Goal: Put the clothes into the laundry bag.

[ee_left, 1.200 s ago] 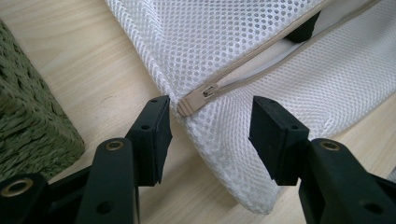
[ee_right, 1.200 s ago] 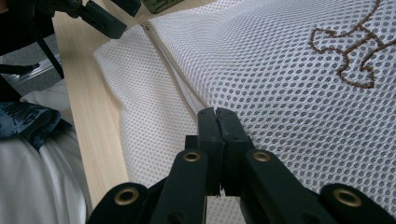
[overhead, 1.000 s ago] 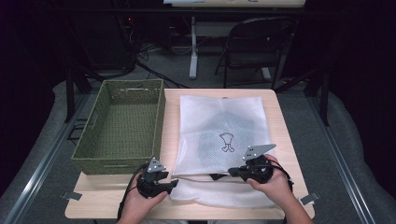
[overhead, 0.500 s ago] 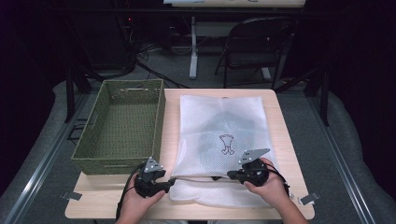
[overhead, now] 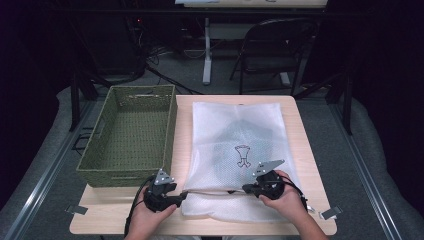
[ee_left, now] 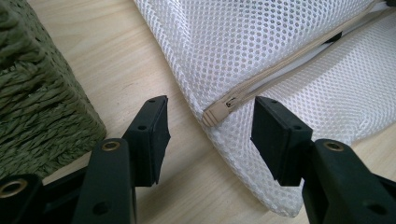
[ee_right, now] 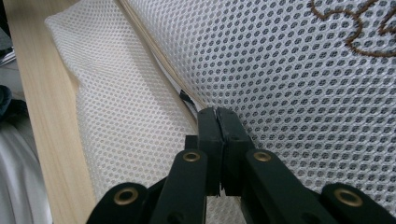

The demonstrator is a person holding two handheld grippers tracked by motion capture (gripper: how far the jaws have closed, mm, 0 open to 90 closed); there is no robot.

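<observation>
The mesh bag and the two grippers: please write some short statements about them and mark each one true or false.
1. The left gripper is open, its fingers on either side of the zipper end. True.
2. The right gripper is wide open above the table. False: its fingers are shut at the zipper line of the mesh bag.
3. The mesh bag lies inside the green basket. False: it lies flat on the wooden table, beside the basket.
4. A brown outline figure is on the bag. True.
5. The basket stands to the bag's left in the high view. True.
</observation>
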